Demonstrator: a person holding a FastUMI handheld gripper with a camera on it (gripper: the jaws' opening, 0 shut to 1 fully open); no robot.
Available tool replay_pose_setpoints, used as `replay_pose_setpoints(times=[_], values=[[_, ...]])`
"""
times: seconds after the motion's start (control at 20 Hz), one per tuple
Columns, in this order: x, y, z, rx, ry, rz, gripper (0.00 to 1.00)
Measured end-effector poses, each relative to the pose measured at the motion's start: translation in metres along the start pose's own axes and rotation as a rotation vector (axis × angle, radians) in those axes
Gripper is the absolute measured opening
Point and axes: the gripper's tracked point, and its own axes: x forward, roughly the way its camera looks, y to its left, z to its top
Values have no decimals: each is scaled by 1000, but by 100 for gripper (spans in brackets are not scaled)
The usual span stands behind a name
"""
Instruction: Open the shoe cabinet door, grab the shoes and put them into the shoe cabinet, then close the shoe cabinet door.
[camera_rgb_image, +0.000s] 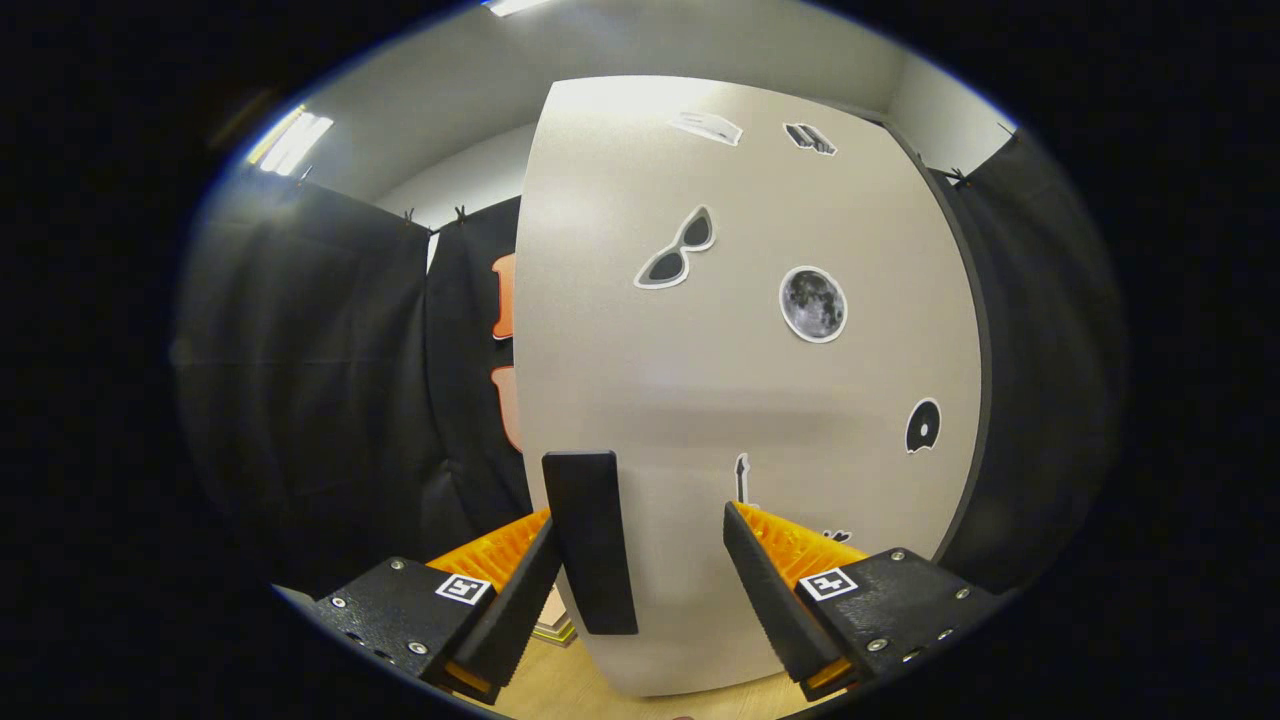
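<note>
Facing the door: the shoe cabinet door (740, 380) stands pale and flat just ahead of the tongs (645, 565), its front turned square to them.
Handle: a dark upright handle (592, 540) sits at the door's 7 o'clock, near its left edge, between the two fingers and closer to the left one.
Tongs: spread apart, pressing on nothing; the left finger (520, 600) lies just beside the handle, though whether it touches I cannot tell, and the right finger (775, 600) is clear of it.
Door state: it looks shut or close to shut, but the fisheye bend leaves that unsure; no inside of the cabinet can be seen.
Shoes: whether they are inside cannot be told.
Stage: this fits both a door about to be pulled open and one just pushed closed with the shoes stowed.
Stickers: sunglasses (678, 250) at 12 o'clock of the door's middle, a moon (812, 304) at 1 o'clock, a small dark disc (922, 425) at 3 o'clock.
Writing: none readable; the tongs carry square black-and-white markers (465, 588), not words.
Floor: light wood (560, 690) under the door.
</note>
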Motion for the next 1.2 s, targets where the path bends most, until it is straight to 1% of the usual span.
replay_pose_setpoints(times=[0.5, 0.9, 1.2], values=[[0, -1, 0, -24, 9, -13, 96], [0, -2, -2, -60, 23, -46, 97], [-2, 2, 0, -46, 30, -47, 98]])
